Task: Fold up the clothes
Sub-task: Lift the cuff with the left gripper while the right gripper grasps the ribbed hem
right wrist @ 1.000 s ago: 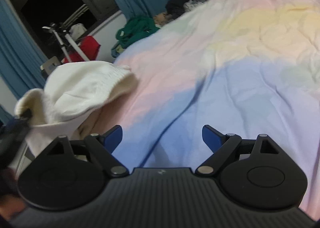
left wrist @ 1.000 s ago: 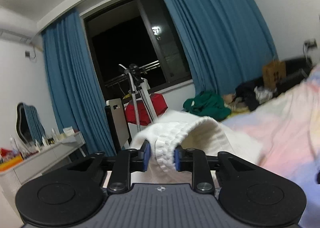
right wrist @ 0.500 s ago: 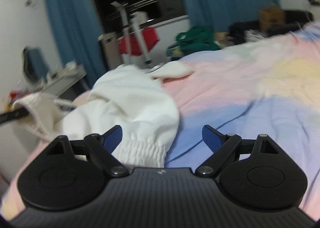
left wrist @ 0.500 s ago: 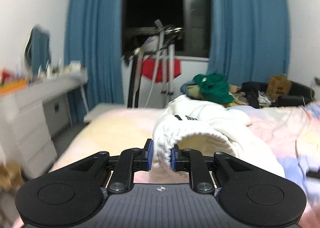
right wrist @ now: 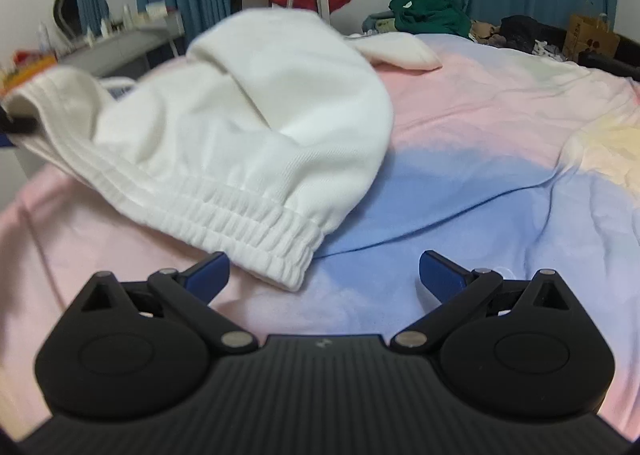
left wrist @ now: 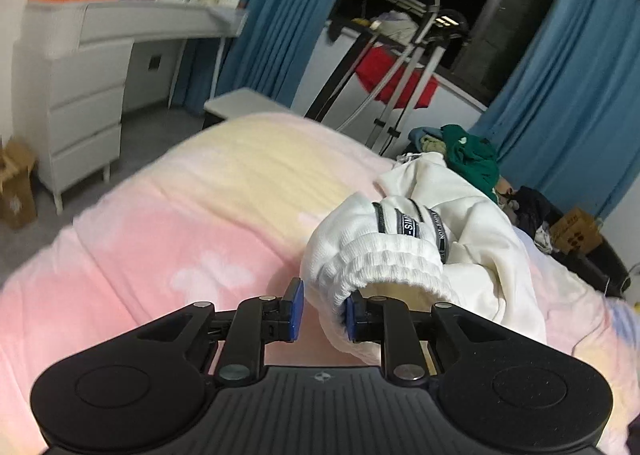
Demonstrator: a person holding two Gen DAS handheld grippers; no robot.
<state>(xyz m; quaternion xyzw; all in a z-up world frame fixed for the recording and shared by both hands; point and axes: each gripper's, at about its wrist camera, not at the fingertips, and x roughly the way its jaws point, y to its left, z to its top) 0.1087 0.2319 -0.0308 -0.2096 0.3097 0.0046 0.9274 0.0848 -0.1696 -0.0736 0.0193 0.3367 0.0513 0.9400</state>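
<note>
Garment: white sweatpants lie bunched across the centre-left of the right wrist frame, on the bedspread; the ribbed waistband runs from the left edge down to just above the right gripper.
Waistband end: in the left wrist view the elastic edge sits lower centre, between the blue pads, with a black-and-white printed band above it.
Left gripper: narrow gap, jaws opening; the right pad touches the rib, the left pad stands a little off it, so the hold looks slack.
Right gripper: spread wide, nothing between the fingers, the waistband corner just above the left finger.
Step, as I judge it: stretching the waistband flat before folding.
Doing it well: pinch the free corner deep on the rib with the right tongs, re-close the left ones, then pull both ends apart and level so the 2 layers line up.
Hard to make out: the legs are buried in the heap; the waistband's far end leaves the right wrist frame at the left edge, beside a dark blurred shape that may be the other tool; blur softens the fabric edges.
Surroundings: white dresser upper left, blue curtains, green clothing beyond the bed.
</note>
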